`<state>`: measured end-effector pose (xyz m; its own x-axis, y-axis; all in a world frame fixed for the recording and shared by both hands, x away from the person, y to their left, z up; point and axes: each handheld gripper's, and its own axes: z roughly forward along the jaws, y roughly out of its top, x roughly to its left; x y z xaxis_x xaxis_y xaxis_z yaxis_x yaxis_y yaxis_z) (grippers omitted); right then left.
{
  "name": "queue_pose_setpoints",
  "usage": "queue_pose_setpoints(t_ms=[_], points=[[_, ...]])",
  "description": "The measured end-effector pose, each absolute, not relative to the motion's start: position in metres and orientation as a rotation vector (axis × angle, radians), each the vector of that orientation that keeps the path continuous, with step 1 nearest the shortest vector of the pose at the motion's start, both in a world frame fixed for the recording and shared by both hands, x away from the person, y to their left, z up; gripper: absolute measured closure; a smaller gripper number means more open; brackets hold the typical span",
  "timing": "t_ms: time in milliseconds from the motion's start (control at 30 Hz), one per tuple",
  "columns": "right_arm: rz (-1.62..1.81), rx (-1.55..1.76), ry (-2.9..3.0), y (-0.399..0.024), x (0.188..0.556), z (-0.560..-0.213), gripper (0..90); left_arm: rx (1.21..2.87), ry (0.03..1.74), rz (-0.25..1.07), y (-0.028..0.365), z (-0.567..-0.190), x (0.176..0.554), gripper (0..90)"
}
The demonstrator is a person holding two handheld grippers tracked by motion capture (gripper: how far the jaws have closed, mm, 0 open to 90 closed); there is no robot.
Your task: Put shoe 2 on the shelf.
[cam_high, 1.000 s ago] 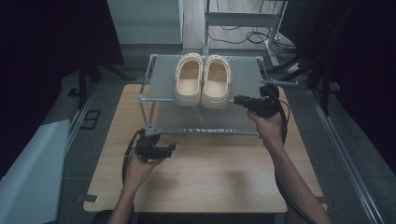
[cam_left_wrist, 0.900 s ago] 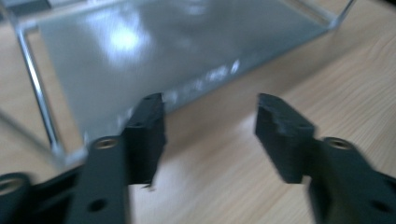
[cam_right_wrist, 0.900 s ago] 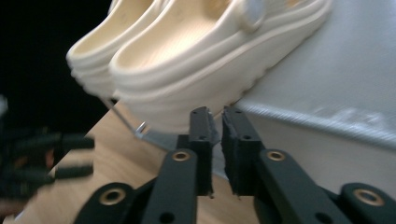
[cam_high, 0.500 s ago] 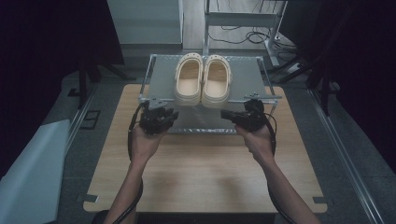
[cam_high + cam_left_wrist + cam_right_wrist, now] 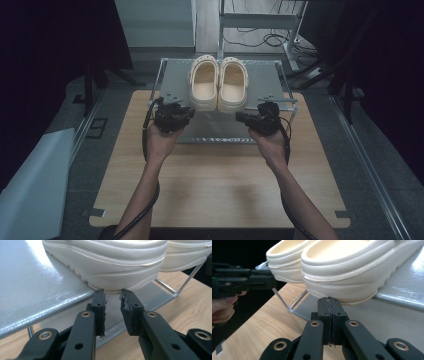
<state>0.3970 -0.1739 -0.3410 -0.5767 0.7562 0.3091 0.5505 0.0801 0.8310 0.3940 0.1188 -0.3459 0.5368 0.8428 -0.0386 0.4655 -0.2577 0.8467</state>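
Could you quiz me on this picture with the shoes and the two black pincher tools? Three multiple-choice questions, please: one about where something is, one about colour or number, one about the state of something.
1. Where does the pair of clogs stand?
A. on the wooden table top
B. on the grey shelf
C. on the floor

2. What colour are the clogs?
A. cream
B. red
C. black

3. How do the jaws of the right gripper stand?
A. wide open
B. closed around a clog
C. pressed together with nothing between them

Answers:
1 B: both soles rest on the grey shelf, raised above the wooden table.
2 A: both are pale cream in all views.
3 C: in the right gripper view the two black jaws meet just below the clog's heel, empty.
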Motion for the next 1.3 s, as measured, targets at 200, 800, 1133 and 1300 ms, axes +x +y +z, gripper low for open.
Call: queue_pose_setpoints(t_ms=[200,800,1133,1300], points=[[1.498,1.322,2.152,-0.177,0.403,-0.342,85.8,1.906,1.064,0.544,0.117,-0.346,0.394,69.2],[1.542,1.245,2.245,-0.212,0.377,-0.383,42.1,1.961,1.070,0.473,0.125,-0.408,0.346,14.7],[1.416,1.164,2.301,-0.227,0.355,-0.418,20.2,2.007,1.098,0.478,0.137,-0.442,0.314,0.0],[1.332,1.160,2.333,-0.240,0.343,-0.439,13.6,2.039,1.100,0.481,0.141,-0.465,0.299,0.0]])
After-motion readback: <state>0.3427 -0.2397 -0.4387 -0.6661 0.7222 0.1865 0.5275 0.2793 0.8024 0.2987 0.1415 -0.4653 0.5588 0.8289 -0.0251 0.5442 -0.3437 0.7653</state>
